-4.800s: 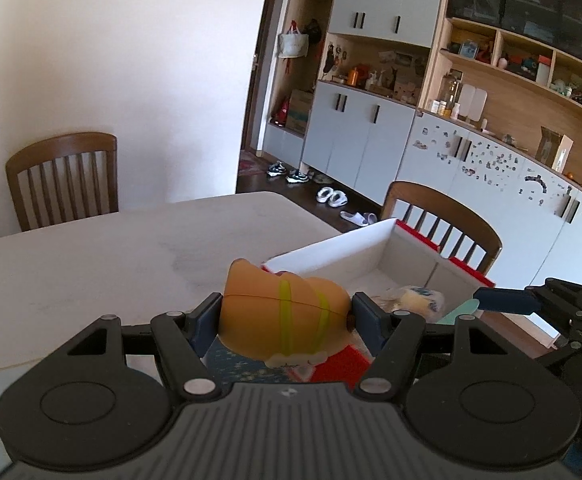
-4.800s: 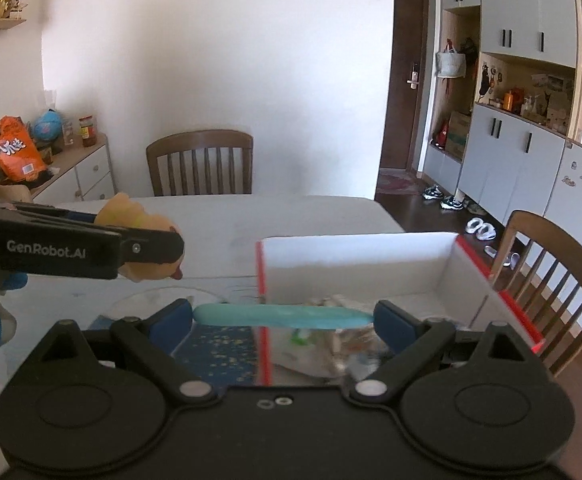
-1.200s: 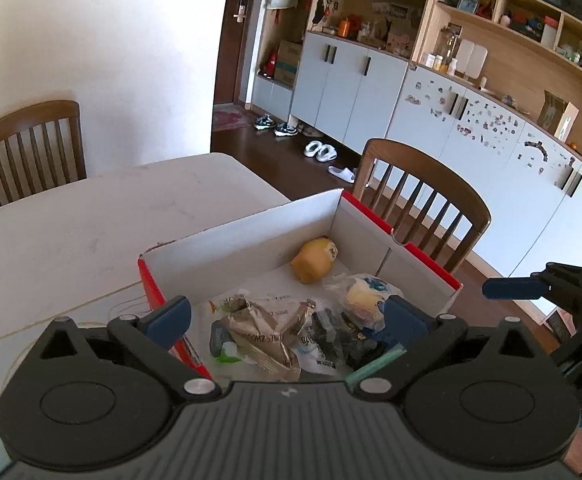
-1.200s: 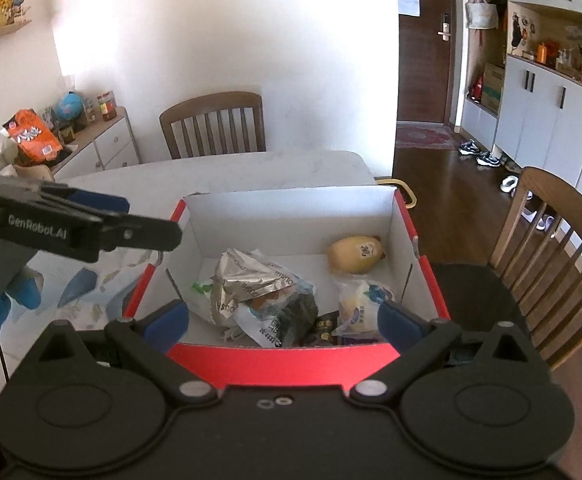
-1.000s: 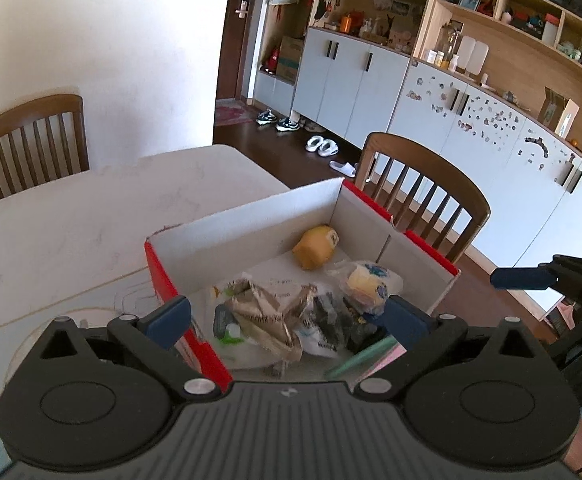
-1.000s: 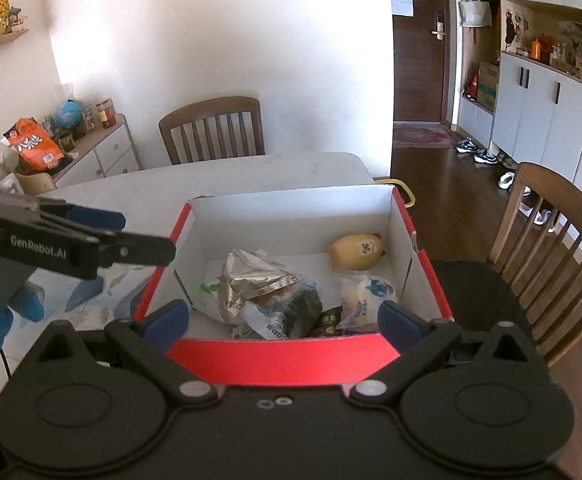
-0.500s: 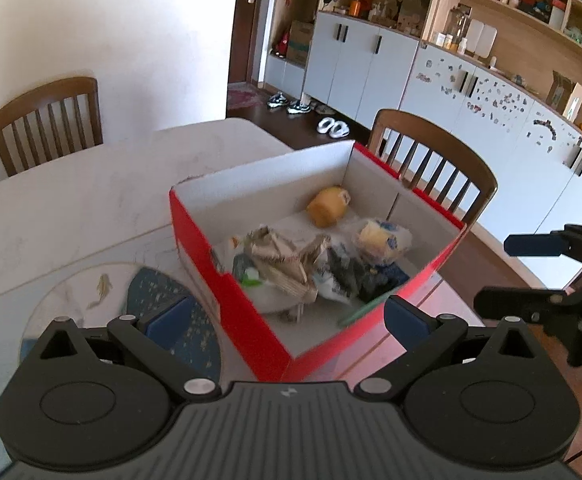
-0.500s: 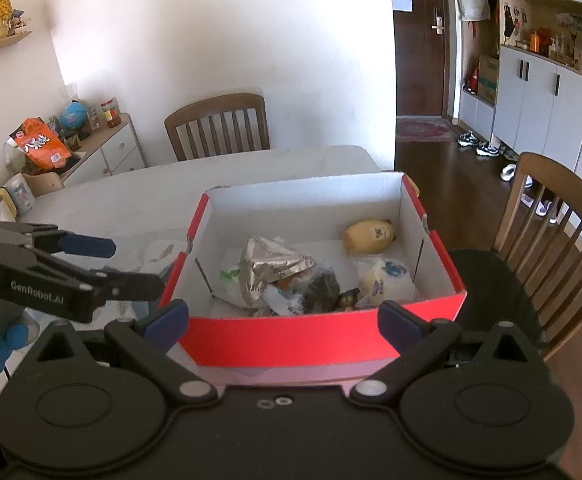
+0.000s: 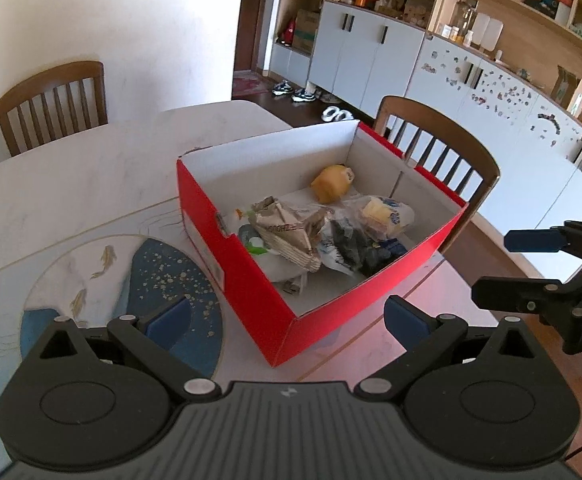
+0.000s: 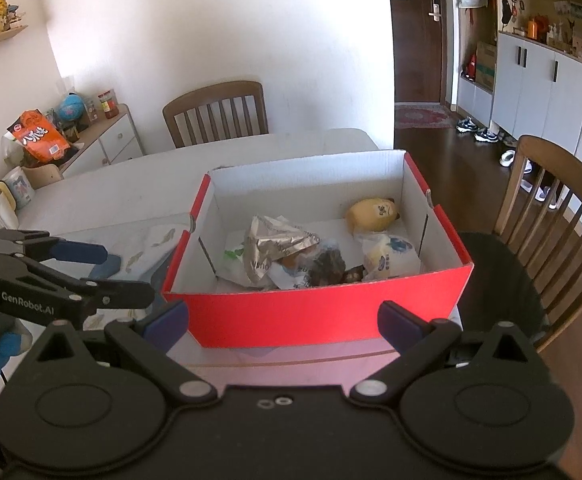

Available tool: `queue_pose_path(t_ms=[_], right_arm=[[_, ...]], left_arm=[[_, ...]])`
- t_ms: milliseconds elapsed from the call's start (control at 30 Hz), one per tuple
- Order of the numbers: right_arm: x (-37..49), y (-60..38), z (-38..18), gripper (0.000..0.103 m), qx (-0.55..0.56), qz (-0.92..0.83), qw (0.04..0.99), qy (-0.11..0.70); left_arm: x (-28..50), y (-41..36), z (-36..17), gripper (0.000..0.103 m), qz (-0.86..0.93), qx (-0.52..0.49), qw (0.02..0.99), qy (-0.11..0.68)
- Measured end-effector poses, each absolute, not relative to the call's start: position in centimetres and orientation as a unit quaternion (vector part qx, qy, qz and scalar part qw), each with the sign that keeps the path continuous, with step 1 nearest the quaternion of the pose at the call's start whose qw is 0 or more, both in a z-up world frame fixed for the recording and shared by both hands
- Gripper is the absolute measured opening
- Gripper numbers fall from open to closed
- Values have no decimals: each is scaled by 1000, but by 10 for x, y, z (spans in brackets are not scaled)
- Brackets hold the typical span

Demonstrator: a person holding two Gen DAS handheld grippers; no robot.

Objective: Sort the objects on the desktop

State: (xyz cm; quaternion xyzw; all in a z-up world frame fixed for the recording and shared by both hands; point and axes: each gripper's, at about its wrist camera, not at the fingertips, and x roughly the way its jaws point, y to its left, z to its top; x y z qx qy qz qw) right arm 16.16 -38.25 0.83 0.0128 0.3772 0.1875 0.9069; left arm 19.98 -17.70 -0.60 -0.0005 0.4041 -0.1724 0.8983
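Note:
A red cardboard box (image 9: 251,280) (image 10: 315,316) with a white inside stands on the table. Inside lie a yellow duck toy (image 9: 331,182) (image 10: 373,214), a crumpled silver wrapper (image 9: 287,232) (image 10: 275,248), a clear bag with a yellow snack (image 9: 385,214) (image 10: 391,256) and dark packets (image 9: 355,246). My left gripper (image 9: 287,318) is open and empty, hovering before the box's near corner. My right gripper (image 10: 283,320) is open and empty, just in front of the box's red front wall. Each gripper shows at the edge of the other's view: the right gripper (image 9: 531,264), the left gripper (image 10: 91,272).
A placemat (image 9: 139,280) painted with blue shapes and fish lies left of the box on the pale table (image 9: 91,176). Wooden chairs stand at the far side (image 10: 215,112) and the right side (image 10: 563,200). A side cabinet (image 10: 103,144) holds snacks and jars.
Both grippers let go of what they held, the duck toy and a teal stick, and have drawn back and upward from the box. Its red outer walls now show.

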Motion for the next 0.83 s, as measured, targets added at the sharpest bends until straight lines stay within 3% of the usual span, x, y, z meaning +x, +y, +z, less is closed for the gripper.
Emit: queue_pose_path(t_ms=[833], right_arm=[[166, -380, -3, 101, 17, 175, 901, 397]], left_arm=[[202, -177, -10, 103, -166, 15, 902, 399]])
